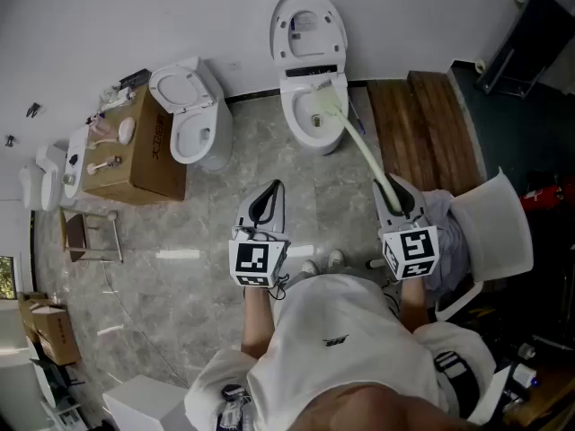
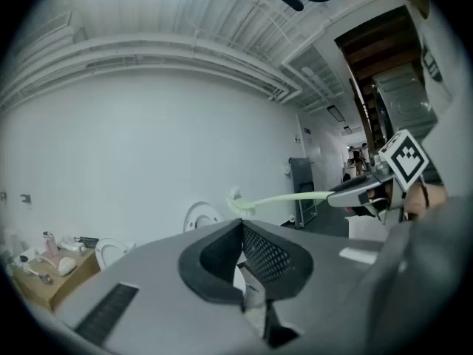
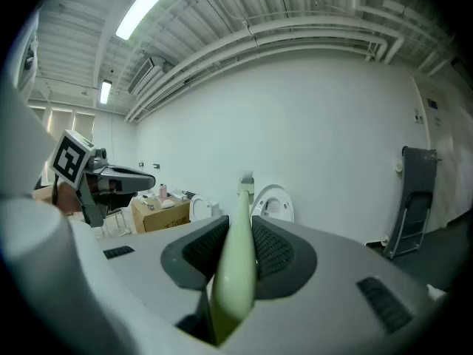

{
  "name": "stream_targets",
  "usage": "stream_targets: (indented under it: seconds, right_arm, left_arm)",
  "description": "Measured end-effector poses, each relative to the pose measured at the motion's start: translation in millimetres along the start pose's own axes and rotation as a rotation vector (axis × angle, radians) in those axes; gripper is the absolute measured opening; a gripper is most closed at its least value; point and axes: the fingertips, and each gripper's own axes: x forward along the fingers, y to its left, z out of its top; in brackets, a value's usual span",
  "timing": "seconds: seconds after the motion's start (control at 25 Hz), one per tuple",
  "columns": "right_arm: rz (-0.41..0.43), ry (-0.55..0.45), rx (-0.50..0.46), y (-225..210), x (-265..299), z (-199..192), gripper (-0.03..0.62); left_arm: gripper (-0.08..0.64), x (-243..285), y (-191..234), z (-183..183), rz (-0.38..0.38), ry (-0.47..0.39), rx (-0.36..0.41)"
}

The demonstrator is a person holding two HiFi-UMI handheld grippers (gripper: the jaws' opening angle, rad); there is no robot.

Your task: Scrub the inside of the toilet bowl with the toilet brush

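The white toilet stands against the far wall with its lid raised. My right gripper is shut on the handle of a pale green toilet brush. The brush head lies over the right side of the bowl in the head view. In the right gripper view the handle sits clamped between the pads, and the brush head points at the lid. In the left gripper view the brush is held level in the air. My left gripper is shut on nothing, to the left of the brush.
A second white toilet stands left of the first. Beside it is a cardboard box with small items on top. Wooden boards lie at the right, with a white chair by my right side. The floor is grey tile.
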Motion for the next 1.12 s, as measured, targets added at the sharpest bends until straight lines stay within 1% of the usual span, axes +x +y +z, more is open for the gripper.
stream_targets:
  seconds: [0.28, 0.44, 0.64, 0.92, 1.12]
  right_arm:
    - [0.032, 0.005, 0.011, -9, -9, -11, 0.087]
    - [0.035, 0.006, 0.02, -20, -9, -15, 0.088]
    - [0.038, -0.003, 0.024, -32, -1, -13, 0.089]
    - [0.044, -0.001, 0.03, -40, 21, -13, 0.089]
    - [0.038, 0.0, 0.02, -44, 53, -9, 0.089]
  left_arm:
    - [0.011, 2, -19, -6, 0.016, 0.001, -0.005]
    - [0.011, 10, -30, -7, 0.014, 0.004, -0.004]
    - [0.011, 25, -33, -3, 0.013, 0.005, 0.006]
    - [0.011, 49, -25, -4, 0.011, 0.007, 0.011]
    - [0.011, 73, -2, -9, 0.01, 0.0, 0.002]
